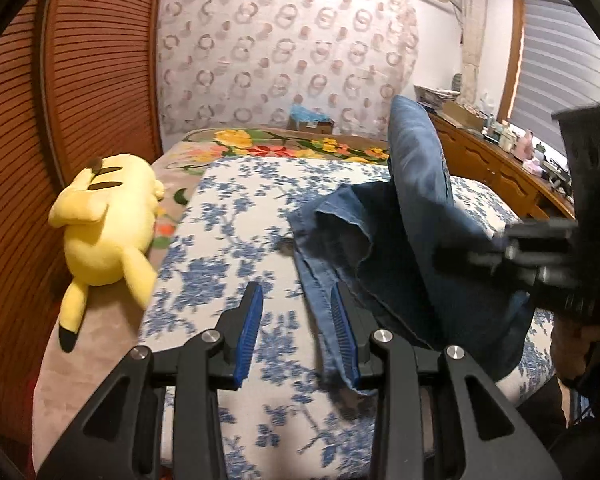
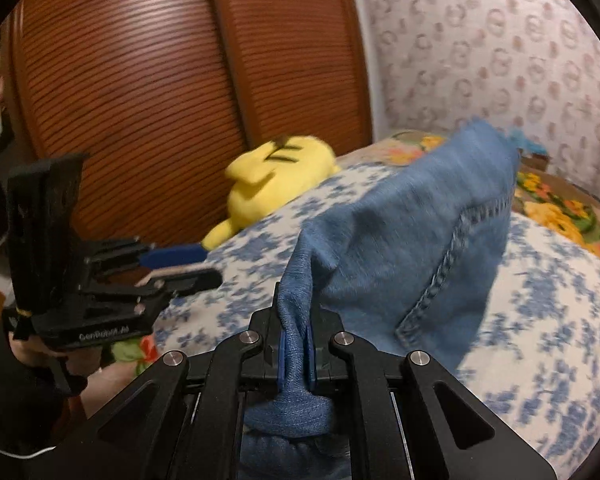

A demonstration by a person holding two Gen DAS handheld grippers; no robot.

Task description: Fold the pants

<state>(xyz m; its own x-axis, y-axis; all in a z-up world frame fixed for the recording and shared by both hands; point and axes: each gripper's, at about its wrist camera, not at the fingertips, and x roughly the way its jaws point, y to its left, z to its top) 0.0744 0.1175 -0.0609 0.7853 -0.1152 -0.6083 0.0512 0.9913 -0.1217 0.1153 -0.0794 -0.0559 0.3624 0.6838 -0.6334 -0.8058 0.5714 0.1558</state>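
Observation:
Blue denim pants (image 1: 412,240) lie partly on a bed with a blue-flowered white cover (image 1: 236,216), one part lifted upright. My left gripper (image 1: 300,300) is open and empty, its right finger at the pants' left edge. My right gripper (image 2: 296,344) is shut on a bunched fold of the pants (image 2: 412,240) and holds it raised above the bed (image 2: 540,320). The right gripper shows blurred at the right of the left wrist view (image 1: 540,256). The left gripper shows open at the left of the right wrist view (image 2: 180,268).
A yellow plush toy (image 1: 108,220) lies at the bed's left edge against a brown slatted wardrobe (image 1: 60,120). A floral blanket (image 1: 284,146) covers the far end. A wooden dresser with clutter (image 1: 500,152) stands at the right.

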